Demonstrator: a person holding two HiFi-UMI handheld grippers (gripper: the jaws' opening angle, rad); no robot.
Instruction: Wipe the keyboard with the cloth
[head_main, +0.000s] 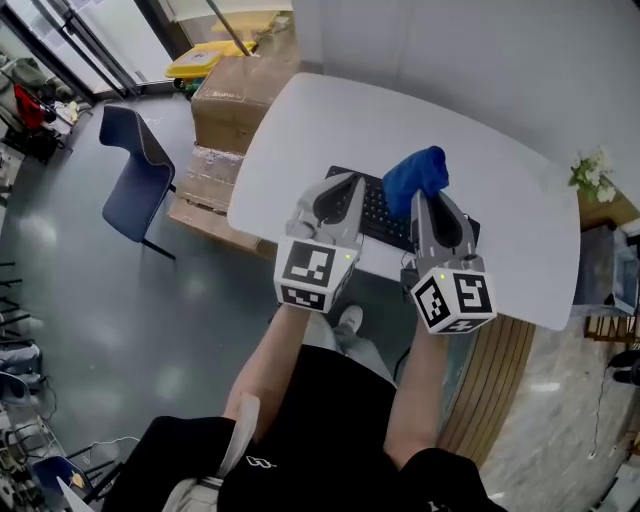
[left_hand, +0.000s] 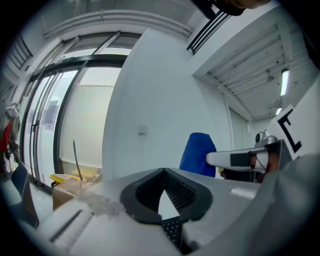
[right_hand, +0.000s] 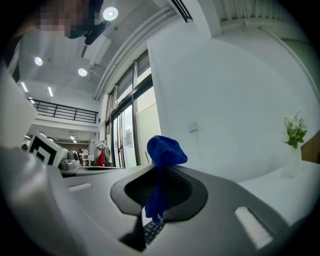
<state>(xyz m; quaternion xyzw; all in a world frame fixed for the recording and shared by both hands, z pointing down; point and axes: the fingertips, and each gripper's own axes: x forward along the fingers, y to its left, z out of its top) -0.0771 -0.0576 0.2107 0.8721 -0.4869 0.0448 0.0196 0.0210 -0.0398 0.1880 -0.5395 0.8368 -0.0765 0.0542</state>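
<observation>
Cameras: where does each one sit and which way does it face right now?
Head view: on the person's head, looking steeply down at the table and keyboard; shows both forearms, left gripper, right gripper.
Left gripper view: on the left gripper, looking along its shut, empty jaws toward a wall and windows.
Right gripper view: on the right gripper, looking along jaws shut on the cloth toward the wall.
Shared: both gripper views catch the keyboard under their jaws.

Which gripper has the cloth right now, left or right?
The right gripper: its jaws are shut on the blue cloth, which bunches up above them. The left gripper is shut on nothing, over the keyboard.
</observation>
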